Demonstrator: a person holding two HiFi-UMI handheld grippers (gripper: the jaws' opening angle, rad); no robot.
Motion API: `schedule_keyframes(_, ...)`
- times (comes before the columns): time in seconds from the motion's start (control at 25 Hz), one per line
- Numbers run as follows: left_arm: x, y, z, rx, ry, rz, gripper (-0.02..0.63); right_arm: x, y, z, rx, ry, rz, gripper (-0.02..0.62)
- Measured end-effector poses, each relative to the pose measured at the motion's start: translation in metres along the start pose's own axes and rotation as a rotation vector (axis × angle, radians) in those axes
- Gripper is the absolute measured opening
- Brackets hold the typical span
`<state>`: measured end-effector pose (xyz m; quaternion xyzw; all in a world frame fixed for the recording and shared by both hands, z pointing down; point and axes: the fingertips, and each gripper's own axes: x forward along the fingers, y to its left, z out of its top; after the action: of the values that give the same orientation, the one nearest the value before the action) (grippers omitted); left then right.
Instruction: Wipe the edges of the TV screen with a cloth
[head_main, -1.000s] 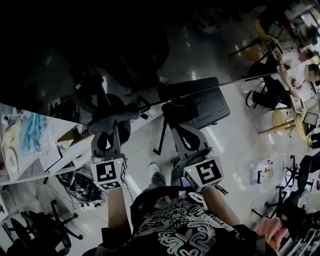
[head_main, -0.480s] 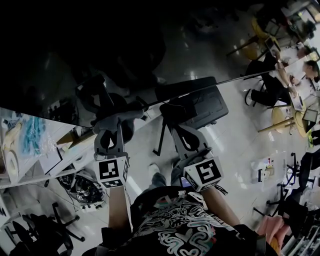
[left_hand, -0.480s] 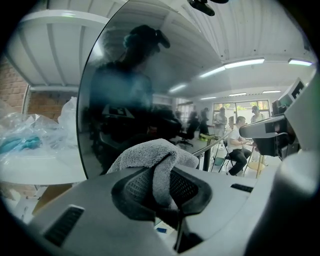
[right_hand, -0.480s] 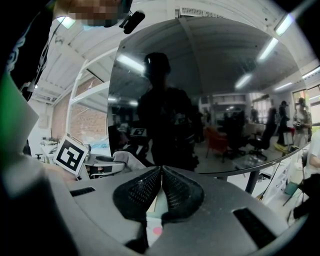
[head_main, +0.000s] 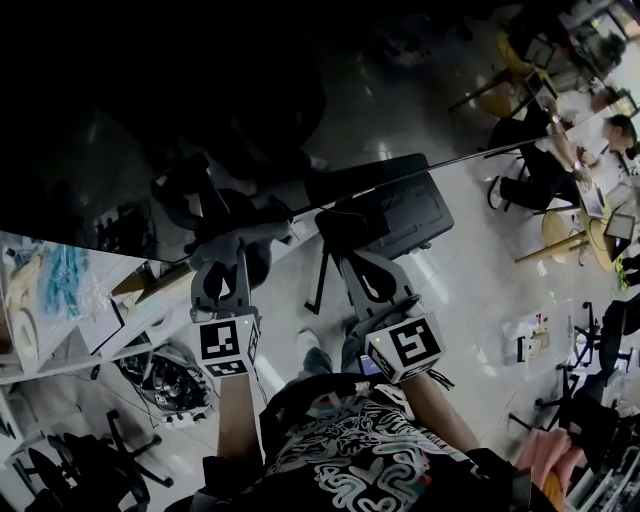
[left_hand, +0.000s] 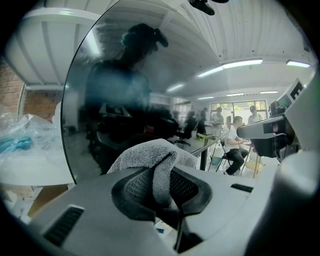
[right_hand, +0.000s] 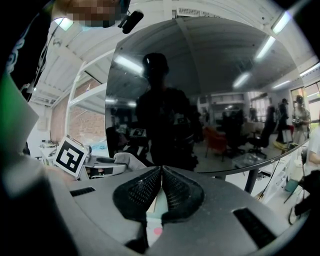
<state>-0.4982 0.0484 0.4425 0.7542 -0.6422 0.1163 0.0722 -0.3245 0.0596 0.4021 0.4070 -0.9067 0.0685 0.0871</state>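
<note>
The TV screen (head_main: 200, 120) is a dark, mirror-like panel that fills the top of the head view. Its edge runs slantwise from the lower left up to the right. My left gripper (head_main: 238, 258) is shut on a grey cloth (head_main: 245, 237), and the cloth lies against that edge. In the left gripper view the cloth (left_hand: 150, 155) bulges over the jaws in front of the TV screen (left_hand: 130, 100). My right gripper (head_main: 345, 240) is just to the right, its tip at the same edge. Its jaws (right_hand: 161, 172) are shut with nothing between them. The cloth (right_hand: 127, 161) also shows there.
A white shelf (head_main: 100, 330) with clear plastic bags stands at the left, under the screen. A black stand with legs (head_main: 400, 215) is on the floor below the edge. Office chairs (head_main: 70, 465) are at the lower left. People sit at round tables (head_main: 565, 235) at the far right.
My left gripper with the cloth has slid a little to the right and up along the screen's edge. The right gripper has barely moved.
</note>
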Motion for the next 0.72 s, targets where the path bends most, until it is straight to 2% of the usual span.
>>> schedule_keyframes(0.72,0.017,-0.024,0.004,0.008,0.005,-0.049,0.071,-0.005,-0.020,-0.004,0.040,-0.008,-0.028,0.029)
